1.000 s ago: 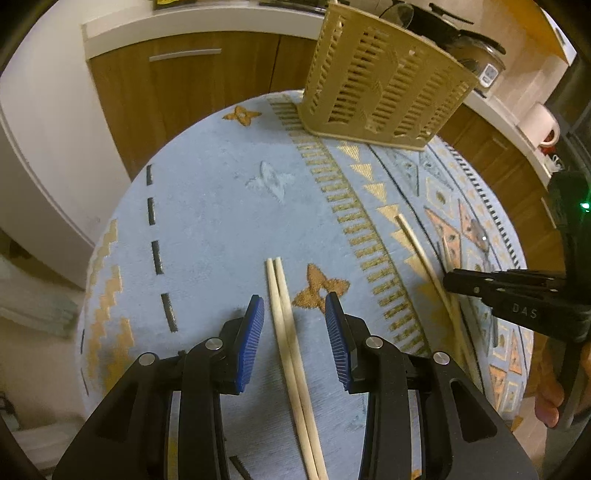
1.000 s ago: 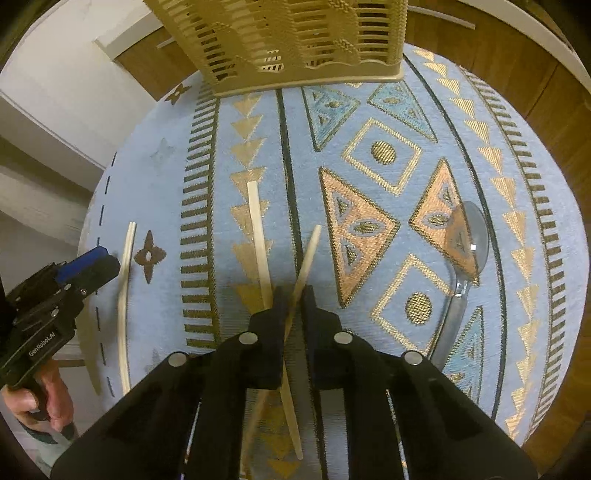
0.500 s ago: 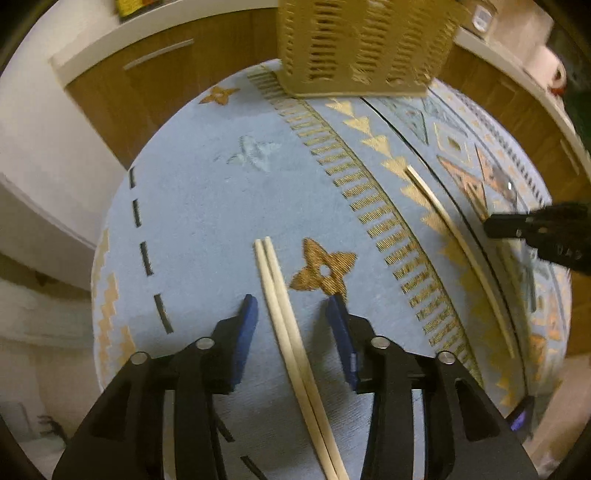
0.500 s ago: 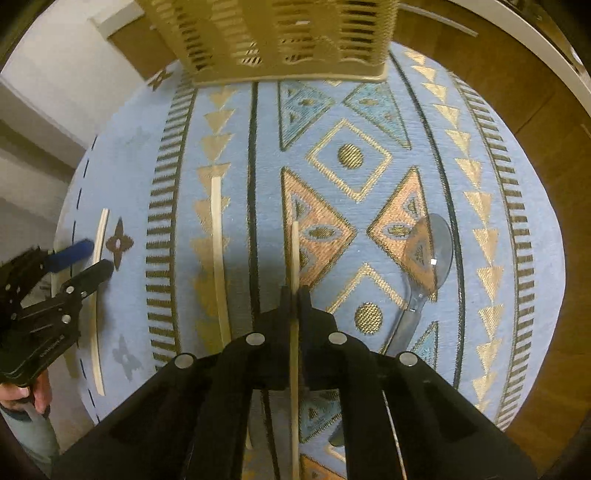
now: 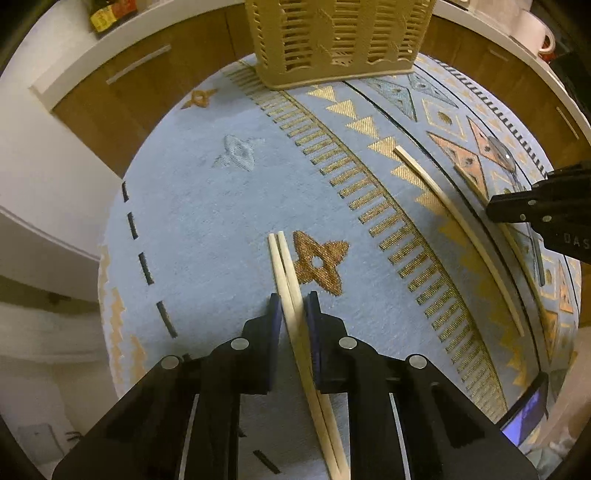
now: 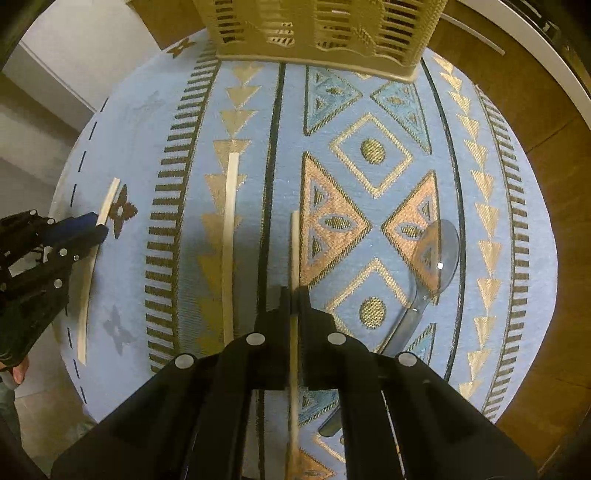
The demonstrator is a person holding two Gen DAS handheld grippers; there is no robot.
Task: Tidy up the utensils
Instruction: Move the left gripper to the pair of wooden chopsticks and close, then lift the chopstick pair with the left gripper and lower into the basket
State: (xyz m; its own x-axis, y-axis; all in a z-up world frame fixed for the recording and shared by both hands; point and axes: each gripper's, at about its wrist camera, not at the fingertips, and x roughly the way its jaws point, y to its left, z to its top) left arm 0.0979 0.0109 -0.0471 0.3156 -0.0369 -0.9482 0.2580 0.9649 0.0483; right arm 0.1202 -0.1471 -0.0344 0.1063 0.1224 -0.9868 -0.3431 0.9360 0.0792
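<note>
My left gripper [image 5: 292, 308] is shut on a pair of pale wooden chopsticks [image 5: 282, 258] lying on the blue patterned cloth; they also show in the right wrist view [image 6: 107, 201]. My right gripper [image 6: 293, 297] is shut on a single chopstick [image 6: 295, 240] and holds it pointing forward over the cloth. Another single chopstick [image 6: 229, 229] lies on the cloth to its left, also seen in the left wrist view [image 5: 443, 195]. A clear plastic spoon [image 6: 432, 266] lies to the right of my right gripper. The beige slotted utensil basket [image 6: 321, 33] stands at the far edge.
The round table [image 5: 184, 206] has a blue cloth with gold patterns. Wooden cabinets [image 5: 155, 74] and a white counter curve behind it. A phone screen [image 5: 524, 413] shows at the table's near right edge. The basket also shows in the left wrist view [image 5: 336, 40].
My left gripper closed on the pair of chopsticks. My right gripper turned its chopstick straight and moved slightly forward toward the basket.
</note>
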